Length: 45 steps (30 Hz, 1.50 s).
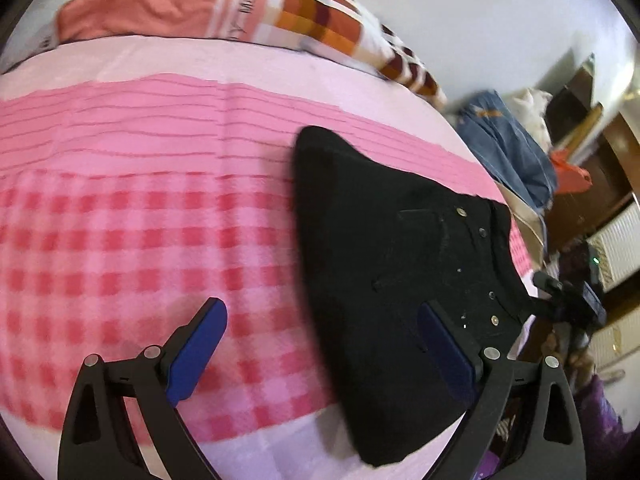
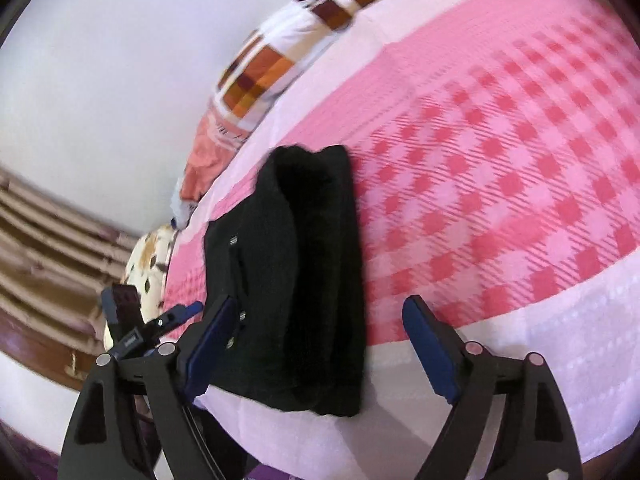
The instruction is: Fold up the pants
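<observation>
Black pants (image 1: 384,264) lie folded into a compact stack on the pink checked bed cover (image 1: 140,220), with the waistband and metal studs toward the bed's right edge. My left gripper (image 1: 320,344) is open and empty, hovering above the pants' near left side. In the right wrist view the same folded pants (image 2: 296,272) lie near the bed's front edge. My right gripper (image 2: 316,340) is open and empty just above them. The other gripper (image 2: 160,324) shows at the left of that view.
A checked orange, brown and white pillow (image 1: 280,12) and an orange cloth lie at the head of the bed. Blue jeans (image 1: 508,148) and other clothes are heaped beyond the bed's right edge, next to wooden furniture (image 1: 592,184).
</observation>
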### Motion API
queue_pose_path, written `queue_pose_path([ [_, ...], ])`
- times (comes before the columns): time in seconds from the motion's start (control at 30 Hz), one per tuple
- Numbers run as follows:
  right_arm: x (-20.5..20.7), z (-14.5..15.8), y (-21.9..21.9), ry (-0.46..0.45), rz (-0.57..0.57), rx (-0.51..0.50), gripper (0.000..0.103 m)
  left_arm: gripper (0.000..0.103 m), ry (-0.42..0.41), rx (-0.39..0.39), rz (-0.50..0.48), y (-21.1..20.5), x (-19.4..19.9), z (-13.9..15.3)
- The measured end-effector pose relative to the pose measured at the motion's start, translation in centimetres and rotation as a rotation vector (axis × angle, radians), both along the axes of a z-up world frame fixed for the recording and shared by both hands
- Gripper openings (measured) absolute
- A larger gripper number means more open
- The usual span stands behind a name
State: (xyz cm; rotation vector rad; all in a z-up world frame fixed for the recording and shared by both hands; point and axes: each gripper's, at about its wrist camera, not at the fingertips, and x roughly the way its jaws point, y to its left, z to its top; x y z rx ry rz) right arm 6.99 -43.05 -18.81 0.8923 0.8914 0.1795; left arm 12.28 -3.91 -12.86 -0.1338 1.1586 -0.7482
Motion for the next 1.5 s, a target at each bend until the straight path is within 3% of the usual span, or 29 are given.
queue_pose_path([
  [0.13,0.2,-0.4,-0.7,-0.016,0.002,0.017,0.083,0.096,-0.012,0.081,-0.061,-2.3,0.4,-0.9],
  [0.23,1.1,-0.6,-0.5,-0.029,0.030,0.035,0.084,0.096,0.003,0.044,-0.103,-3.2,1.1,-0.8],
  [0.43,4.2,-0.6,2.9,-0.026,0.213,0.036,0.093,0.096,0.117,-0.141,-0.185,-4.6,2.4,-1.5],
  [0.6,5.4,-0.8,4.3,-0.051,0.348,0.117,0.093,0.096,0.102,-0.127,-0.222,-5.5,2.9,-1.3],
  [0.7,5.1,-0.9,4.0,-0.051,0.392,0.100,0.081,0.098,0.055,-0.061,-0.268,-6.1,2.0,-1.2],
  [0.77,5.1,-1.4,3.3,-0.002,0.400,0.059,0.053,0.103,0.033,-0.035,-0.315,-6.7,1.7,-1.2],
  [0.83,5.2,-2.1,2.1,0.030,0.380,0.101,0.043,0.103,0.003,0.005,-0.335,-7.0,1.3,-1.2],
  [0.93,5.2,-2.5,1.5,0.065,0.380,0.133,0.044,0.103,-0.013,0.019,-0.357,-7.0,1.0,-1.2],
  [1.07,4.9,-2.4,1.5,0.066,0.364,0.138,0.046,0.103,0.041,-0.085,-0.321,-5.5,2.0,-1.5],
  [1.17,4.6,-2.3,1.5,0.066,0.347,0.124,0.046,0.103,0.032,-0.111,-0.306,-5.2,2.1,-1.6],
  [1.37,5.5,-2.3,1.5,0.114,0.287,0.168,0.044,0.103,-0.005,-0.041,-0.317,-6.5,1.7,-1.4],
  [1.5,5.7,-1.4,2.7,0.103,0.312,0.058,0.041,0.102,-0.023,-0.003,-0.279,-7.1,1.2,-1.5],
])
